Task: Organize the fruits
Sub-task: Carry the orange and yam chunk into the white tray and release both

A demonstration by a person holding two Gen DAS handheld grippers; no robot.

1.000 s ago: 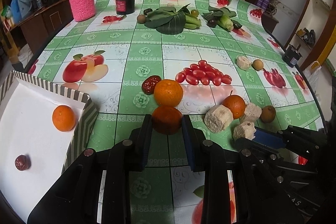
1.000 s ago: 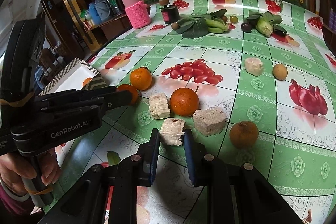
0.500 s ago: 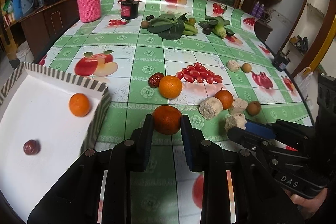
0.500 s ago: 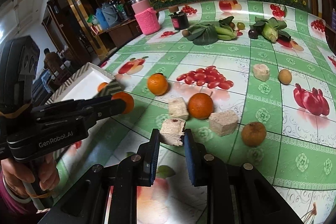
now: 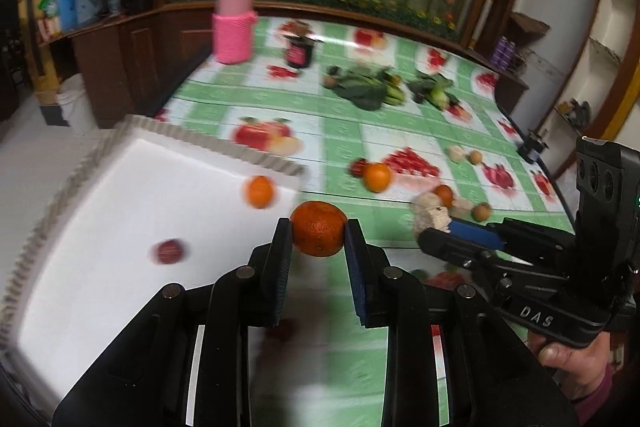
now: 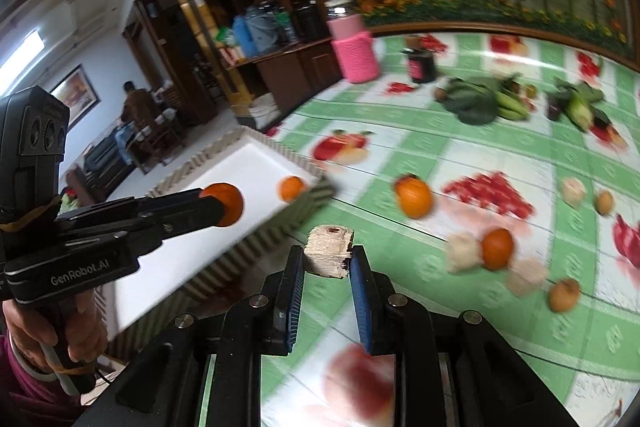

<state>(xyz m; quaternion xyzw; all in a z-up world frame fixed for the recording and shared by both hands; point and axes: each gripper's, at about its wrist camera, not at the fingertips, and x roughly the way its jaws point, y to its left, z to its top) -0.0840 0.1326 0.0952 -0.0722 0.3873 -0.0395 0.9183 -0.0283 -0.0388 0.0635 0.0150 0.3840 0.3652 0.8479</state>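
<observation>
My left gripper (image 5: 319, 239) is shut on a dark orange (image 5: 319, 234) and holds it in the air by the near corner of the white striped-rim tray (image 5: 120, 203). In the tray lie another orange (image 5: 260, 191) and a red date (image 5: 169, 251). My right gripper (image 6: 327, 259) is shut on a pale sugarcane chunk (image 6: 329, 251), lifted above the table just right of the tray (image 6: 256, 163). The left gripper with its orange (image 6: 226, 203) shows over the tray in the right wrist view. On the table remain an orange (image 6: 414, 195), a smaller orange (image 6: 497, 247) and cane chunks (image 6: 463, 251).
A pink-sleeved jar (image 5: 234, 27), a dark jar (image 5: 299, 51) and leafy vegetables (image 5: 362, 89) stand at the table's far side. Brown round fruits (image 6: 564, 294) and another pale chunk (image 6: 573, 190) lie to the right. The green fruit-print tablecloth (image 5: 340, 147) covers the table.
Both grippers have lifted their loads off the table and swung left toward the tray. The left orange now hangs at the tray's corner; the cane chunk is raised beside the tray.
</observation>
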